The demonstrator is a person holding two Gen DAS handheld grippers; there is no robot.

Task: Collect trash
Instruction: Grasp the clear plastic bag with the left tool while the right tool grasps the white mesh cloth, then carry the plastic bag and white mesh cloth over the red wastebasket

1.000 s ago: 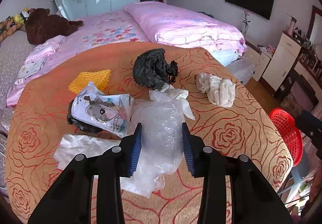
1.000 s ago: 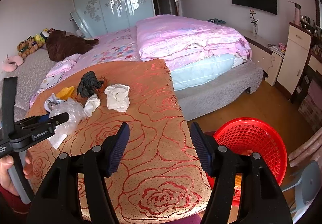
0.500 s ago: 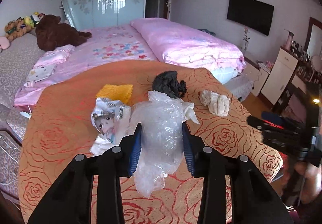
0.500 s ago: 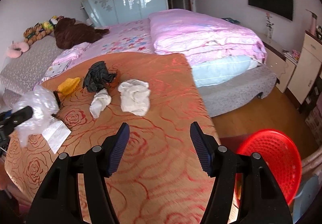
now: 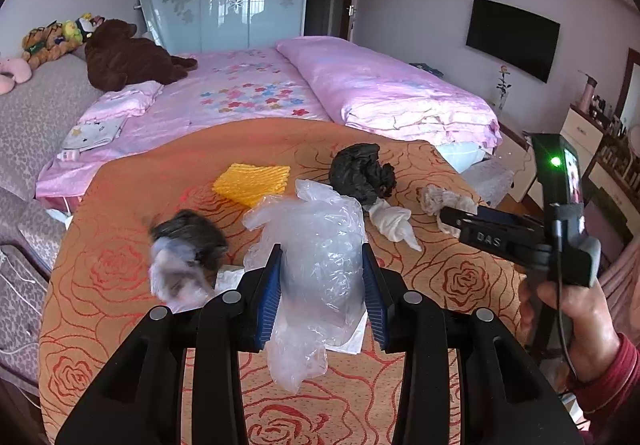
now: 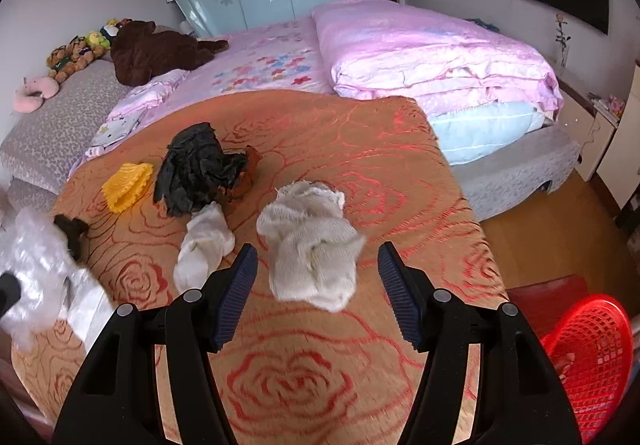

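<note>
My left gripper [image 5: 322,289] is shut on a crumpled clear plastic bag [image 5: 316,265] and holds it above the orange rose-patterned cloth [image 5: 120,245]. A printed packet [image 5: 182,265] is blurred beside it, in mid-air or sliding. A white paper [image 5: 228,279] lies under the bag. My right gripper [image 6: 316,297] is open, just in front of a crumpled white cloth wad [image 6: 310,241]. A smaller white wad [image 6: 206,245], a black plastic bag [image 6: 196,169] and a yellow foam net [image 6: 126,181] lie further left. The red basket [image 6: 592,361] stands at the lower right.
A pink bed with a folded pink duvet [image 6: 432,49] lies behind the cloth-covered surface. A brown plush bear [image 5: 124,61] and small toys sit at the far left. A white cabinet [image 5: 580,133] and wooden floor [image 6: 552,241] are at the right.
My left gripper has lifted the clear bag off the cloth; the printed packet has been dragged and now blurs. My right gripper has swung left from the red basket up to the white cloth wad.
</note>
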